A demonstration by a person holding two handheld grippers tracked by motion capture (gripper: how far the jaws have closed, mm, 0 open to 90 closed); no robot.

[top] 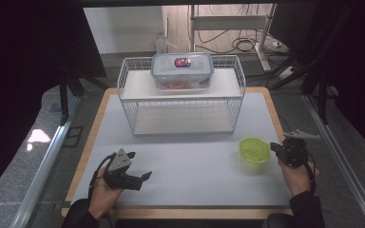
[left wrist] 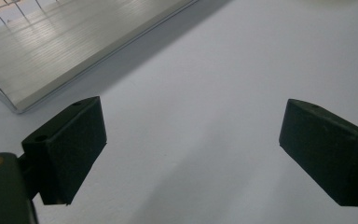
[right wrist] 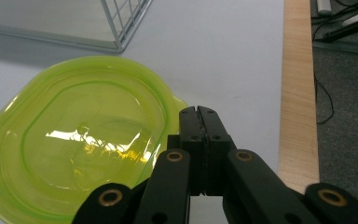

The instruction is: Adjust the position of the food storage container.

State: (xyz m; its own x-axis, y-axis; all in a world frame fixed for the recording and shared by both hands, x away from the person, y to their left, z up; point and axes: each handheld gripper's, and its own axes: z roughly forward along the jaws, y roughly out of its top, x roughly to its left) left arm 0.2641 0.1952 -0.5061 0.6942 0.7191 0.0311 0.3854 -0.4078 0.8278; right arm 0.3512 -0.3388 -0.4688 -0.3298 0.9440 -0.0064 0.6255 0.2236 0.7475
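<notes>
On the table's right side: right gripper [top: 278, 148] sits just beside the green bowl [top: 255, 149], at its right rim.
Right claw: jaws pressed together, pad against pad, nothing between them; in the right gripper view the shut tips [right wrist: 199, 114] lie over the bowl's [right wrist: 74, 144] near rim, and whether they touch it cannot be told.
Green bowl: translucent, upright and empty, standing on the pale table [top: 195, 161] in front of the wire rack's right corner, apart from it.
Left gripper [top: 140, 165]: near the table's front left, well apart from the bowl.
Left claw: jaws spread wide, only bare table between them [left wrist: 191, 140].
Wire rack [top: 128, 90]: white, two-tiered, at the back middle of the table.
Lidded container [top: 182, 71]: clear, with red contents, on the rack's upper shelf.
</notes>
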